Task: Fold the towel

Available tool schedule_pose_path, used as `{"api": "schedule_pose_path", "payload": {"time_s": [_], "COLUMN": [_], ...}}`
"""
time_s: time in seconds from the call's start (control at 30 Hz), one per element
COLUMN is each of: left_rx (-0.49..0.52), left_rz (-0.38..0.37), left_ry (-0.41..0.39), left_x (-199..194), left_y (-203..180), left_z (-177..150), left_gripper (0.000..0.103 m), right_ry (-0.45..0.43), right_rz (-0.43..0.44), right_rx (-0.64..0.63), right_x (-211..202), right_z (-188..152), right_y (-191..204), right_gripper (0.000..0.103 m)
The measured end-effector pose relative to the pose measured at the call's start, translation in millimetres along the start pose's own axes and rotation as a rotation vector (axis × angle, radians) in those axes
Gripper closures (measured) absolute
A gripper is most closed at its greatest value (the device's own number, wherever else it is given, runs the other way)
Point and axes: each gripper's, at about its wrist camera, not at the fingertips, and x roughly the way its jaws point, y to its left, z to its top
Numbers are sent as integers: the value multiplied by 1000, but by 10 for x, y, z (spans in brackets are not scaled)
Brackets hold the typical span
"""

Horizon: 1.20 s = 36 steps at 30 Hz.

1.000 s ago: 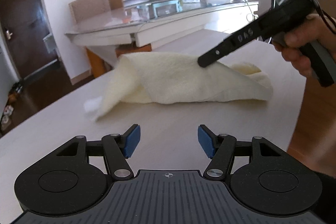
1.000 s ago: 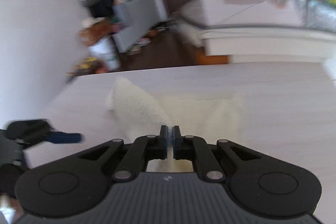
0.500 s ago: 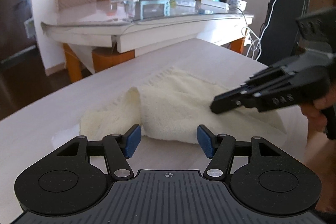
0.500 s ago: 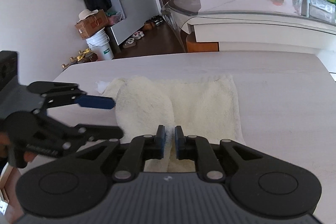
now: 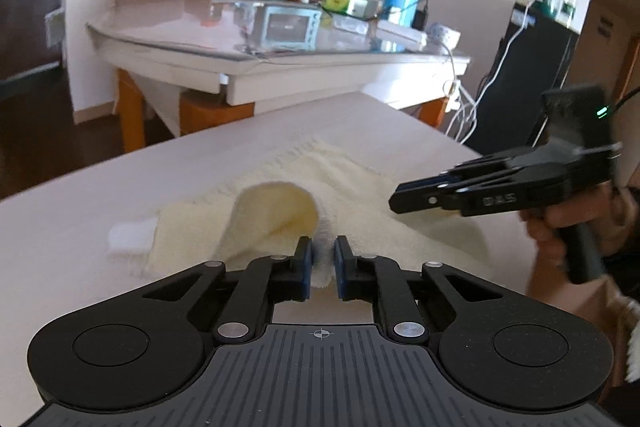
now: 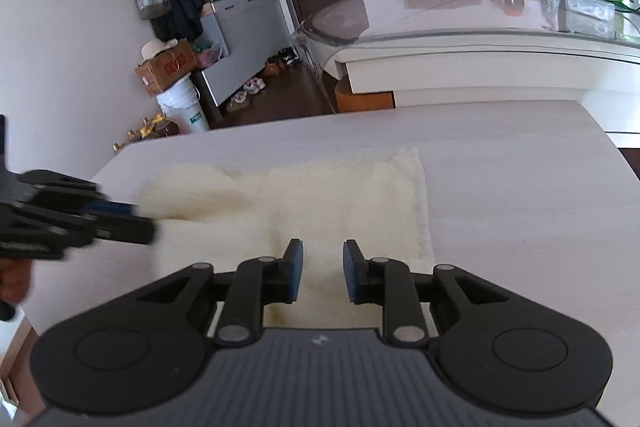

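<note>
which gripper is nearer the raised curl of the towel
Left. The left gripper has just closed its jaws on the towel right below the raised curl. The right gripper, jaws just opened with nothing pinched, sits over the flat part further along.

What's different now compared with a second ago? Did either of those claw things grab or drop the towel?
The left gripper has just been closing and now pinches a towel edge, lifting it into a curl. The right gripper has just been opening: it let go, and the towel now lies flat between its fingers. The towel stays on the same table.
</note>
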Motion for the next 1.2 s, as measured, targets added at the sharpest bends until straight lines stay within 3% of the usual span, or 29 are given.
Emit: {"api": "schedule_pose_path", "payload": {"time_s": [0.27,0.4,0.53,0.7,0.87,1.2], "left_rx": [-75,-79,-73,-51,-4,274], "left_rz": [110,150,232,268,201,-88], "left_ry": [111,135,109,38,3,62], "left_x": [-471,-562,-692,-740,-497,346], "left_y": [40,13,48,51,-103,-979], "left_z": [-501,-634,-606,-441,-240,-51], "left_gripper": [90,80,78,71,71,64], "right_ry": [31,16,-38,-31,-16,-16], "right_rz": [-24,-39,-67,-103,-146,-140], "right_rx": [-75,-86,-32,4,18,-75], "right_x": [17,-35,-231,-400,-486,-524], "right_z": [-111,-139,-132,-262,-407,-480], "right_y": [140,162,57,-101,-212,-206], "right_gripper": [64,60,60,60,60,60]}}
